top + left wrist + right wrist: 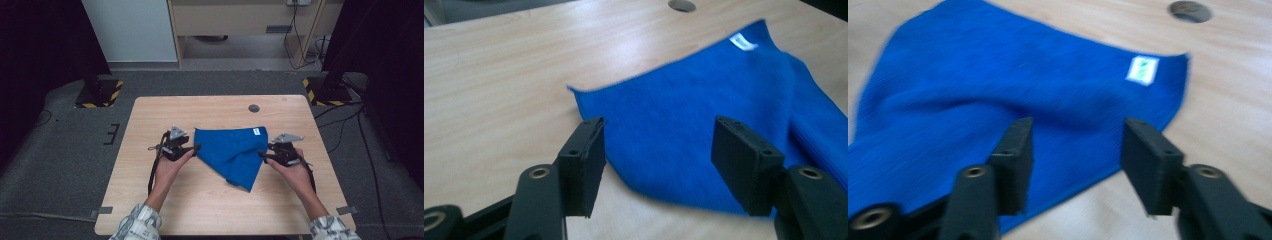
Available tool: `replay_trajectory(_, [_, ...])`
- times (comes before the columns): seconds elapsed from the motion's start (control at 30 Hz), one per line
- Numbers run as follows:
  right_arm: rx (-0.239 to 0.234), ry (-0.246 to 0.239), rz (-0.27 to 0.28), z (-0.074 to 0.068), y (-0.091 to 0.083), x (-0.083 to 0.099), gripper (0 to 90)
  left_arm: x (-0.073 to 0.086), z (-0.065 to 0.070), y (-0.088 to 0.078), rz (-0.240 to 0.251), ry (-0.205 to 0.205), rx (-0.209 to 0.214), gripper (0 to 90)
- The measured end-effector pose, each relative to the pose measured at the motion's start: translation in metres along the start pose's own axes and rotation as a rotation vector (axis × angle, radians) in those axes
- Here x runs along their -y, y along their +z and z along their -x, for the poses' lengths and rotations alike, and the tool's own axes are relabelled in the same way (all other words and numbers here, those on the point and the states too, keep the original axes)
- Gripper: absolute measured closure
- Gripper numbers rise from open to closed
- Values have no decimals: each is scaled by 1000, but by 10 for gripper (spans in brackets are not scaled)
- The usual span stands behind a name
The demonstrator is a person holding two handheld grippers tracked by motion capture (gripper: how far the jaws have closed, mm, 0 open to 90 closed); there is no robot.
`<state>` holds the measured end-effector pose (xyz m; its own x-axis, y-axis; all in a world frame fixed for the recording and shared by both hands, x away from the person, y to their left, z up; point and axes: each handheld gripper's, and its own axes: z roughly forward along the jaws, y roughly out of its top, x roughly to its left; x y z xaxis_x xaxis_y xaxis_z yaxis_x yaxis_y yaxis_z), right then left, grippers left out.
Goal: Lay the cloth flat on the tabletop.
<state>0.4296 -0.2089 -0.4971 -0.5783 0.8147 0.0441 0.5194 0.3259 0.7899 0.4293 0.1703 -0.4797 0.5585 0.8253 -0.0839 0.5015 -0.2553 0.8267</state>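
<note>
At the cloth's two side edges, both claws stand spread with nothing pinched: left gripper (196, 147) has its jaws parted over the near-left border of the blue cloth (235, 152), pads clear of the fabric in the left gripper view (654, 157); right gripper (262, 155) likewise gapes just above the cloth's right edge (1075, 160), not clamped. Cloth (704, 115) lies on the wooden table (210, 205), mid-table between the hands, folded to a rough triangle: straight edge along the far side with the white label (258, 131) at its far-right corner, point aimed at the person. Judgement: one diagonal fold looks done and laid down, though loosely, with a soft ridge running through the middle (973, 107) and the lower layers not lined up cleanly on the right. Left to do, likely: regrip, smooth or fold again to a tighter shape. Cable hole (254, 108) sits beyond, well apart from the cloth.
</note>
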Motion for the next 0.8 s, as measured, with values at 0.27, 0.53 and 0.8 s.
replay_trajectory(0.27, [-79, -23, 4, -33, -10, 33, 565, 31, 6, -12, -32, 30, -11, 420])
replay_trajectory(0.53, [-61, -120, -54, -55, 6, 36, 484, 35, 17, 5, -49, 37, -2, 416])
replay_trajectory(0.8, [-43, -154, -85, -56, 9, 40, 476, 31, 28, 35, -95, 58, 17, 421])
